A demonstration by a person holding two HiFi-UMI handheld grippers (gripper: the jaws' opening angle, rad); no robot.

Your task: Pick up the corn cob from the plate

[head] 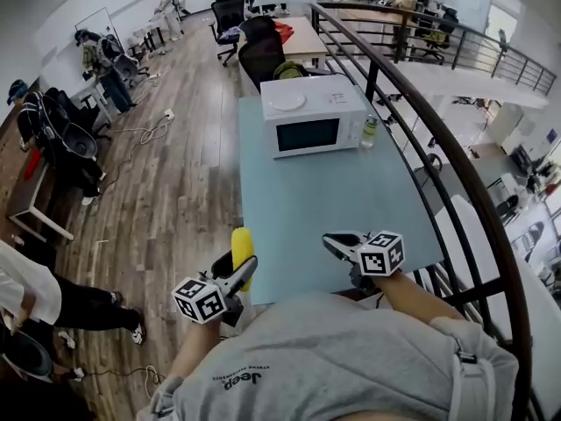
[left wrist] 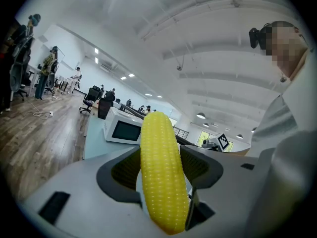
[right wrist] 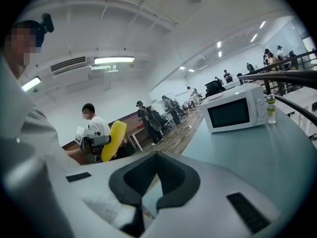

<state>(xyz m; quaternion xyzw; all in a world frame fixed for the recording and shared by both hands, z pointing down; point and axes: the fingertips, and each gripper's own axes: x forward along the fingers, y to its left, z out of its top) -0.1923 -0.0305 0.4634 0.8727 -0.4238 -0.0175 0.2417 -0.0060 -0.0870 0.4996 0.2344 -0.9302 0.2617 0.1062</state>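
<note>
The yellow, kernel-ridged corn cob (head: 242, 249) stands nearly upright, clenched between the jaws of the left tool (head: 237, 274), at the near left edge of the pale blue table (head: 351, 202). Well to its right, the right tool (head: 331, 242) is closed on nothing. A white microwave (head: 311, 117) sits farther back.

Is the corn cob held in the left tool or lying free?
Held: the jaws of the left tool press the corn cob from both sides.
</note>
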